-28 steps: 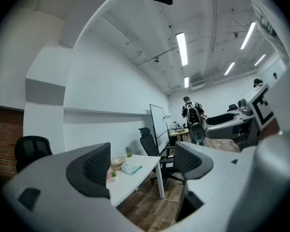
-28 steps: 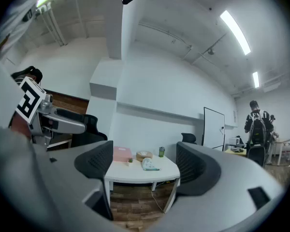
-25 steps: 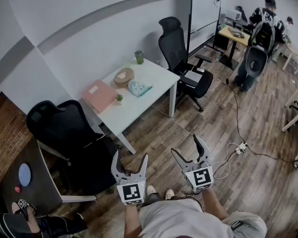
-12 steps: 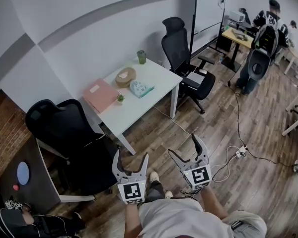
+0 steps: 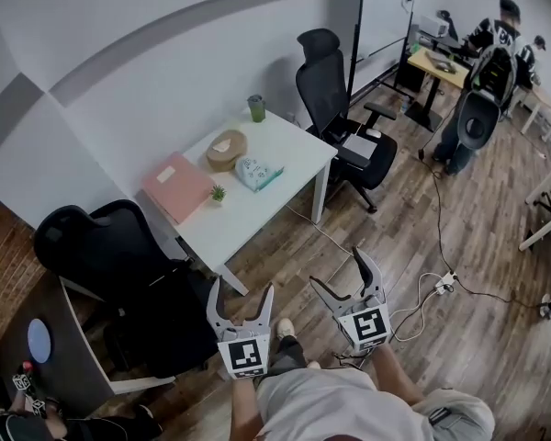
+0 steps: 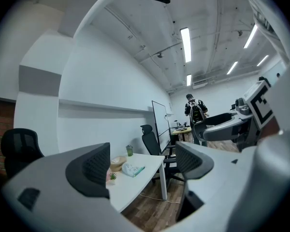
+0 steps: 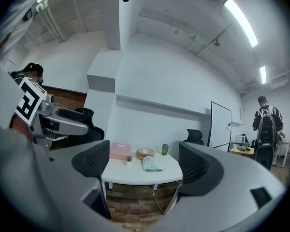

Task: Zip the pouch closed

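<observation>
Advanced toward white table (image 5: 248, 214): left gripper (image 5: 241, 297) and right gripper (image 5: 342, 278) both gaping, empty. Pouch (image 5: 257, 173) lies well ahead, left gripper marginally nearer.

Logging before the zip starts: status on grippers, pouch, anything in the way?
Left gripper, right gripper open, empty. Pouch on white table, untouched, well ahead. Cable lies between.

Bright ceiling strips; heavy fisheye distortion
</observation>
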The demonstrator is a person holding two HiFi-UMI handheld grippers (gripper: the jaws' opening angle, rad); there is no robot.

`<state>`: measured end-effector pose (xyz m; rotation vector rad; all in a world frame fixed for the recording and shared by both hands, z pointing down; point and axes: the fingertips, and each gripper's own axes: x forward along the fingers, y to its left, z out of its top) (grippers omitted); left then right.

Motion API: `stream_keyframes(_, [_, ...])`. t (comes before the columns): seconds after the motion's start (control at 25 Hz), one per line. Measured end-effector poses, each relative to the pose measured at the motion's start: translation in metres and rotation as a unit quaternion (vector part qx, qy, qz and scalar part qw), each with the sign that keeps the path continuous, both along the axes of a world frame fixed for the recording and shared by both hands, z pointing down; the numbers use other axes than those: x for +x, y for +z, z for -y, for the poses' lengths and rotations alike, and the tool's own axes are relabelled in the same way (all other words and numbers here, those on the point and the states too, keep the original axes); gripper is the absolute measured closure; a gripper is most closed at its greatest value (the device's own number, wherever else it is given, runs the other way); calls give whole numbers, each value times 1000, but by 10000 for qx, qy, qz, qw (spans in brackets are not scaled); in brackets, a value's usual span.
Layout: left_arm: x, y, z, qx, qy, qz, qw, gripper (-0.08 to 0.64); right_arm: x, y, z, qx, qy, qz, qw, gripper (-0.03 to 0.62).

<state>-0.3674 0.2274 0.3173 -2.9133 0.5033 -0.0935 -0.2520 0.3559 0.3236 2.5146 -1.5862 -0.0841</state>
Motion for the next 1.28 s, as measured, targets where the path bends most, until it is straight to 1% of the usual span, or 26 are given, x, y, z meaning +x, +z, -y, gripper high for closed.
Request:
stream_keyframes(0.24, [36,5,40,-78,124,34,9999,153,34,6,39,-110,80,23,9999,146])
stream_keyframes(0.44, [67,12,70,-172,267,82,9995,153,61,15,68,-287,229,80,9993,146])
stream_keyframes(0.72, [100,13,110,-251,420,94,9988,153,89,12,107,-272,296,61,9992,147])
stream_keyframes(0.92, [122,18,138,-261,558,133,9980,153,108,18,136,-347,386,58,9986,147])
stream_keyframes(1.28, [162,22,163,-281,707,160,9970,153,145,18,159,-384,531,35,9978,147])
